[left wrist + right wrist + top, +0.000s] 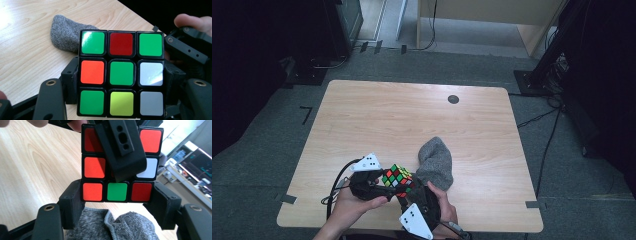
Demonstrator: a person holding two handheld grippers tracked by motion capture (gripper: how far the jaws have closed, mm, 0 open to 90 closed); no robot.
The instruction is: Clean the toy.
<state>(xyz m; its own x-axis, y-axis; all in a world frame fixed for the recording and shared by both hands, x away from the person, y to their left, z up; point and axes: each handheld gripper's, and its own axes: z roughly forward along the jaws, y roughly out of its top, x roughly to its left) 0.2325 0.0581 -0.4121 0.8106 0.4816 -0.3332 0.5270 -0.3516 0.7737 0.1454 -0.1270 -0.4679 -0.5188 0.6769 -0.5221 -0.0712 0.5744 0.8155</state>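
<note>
A Rubik's cube [398, 180] is held above the table's near edge between both grippers. My left gripper [383, 186] comes at it from the left. In the left gripper view its pads [71, 80] press the two sides of the cube [121, 72], whose facing side is mostly green. My right gripper [406, 194] reaches up from below. In the right gripper view its pads [72, 202] clamp the bottom layer of the cube [117, 191]. One black finger [120, 150] of the left gripper lies across that red and orange face.
A grey knitted sock [435, 162] lies on the wooden table [412, 115] just right of the cube and under the right gripper [116, 202]. A small black disc [453, 99] sits near the far edge. Cables and dark stands surround the table.
</note>
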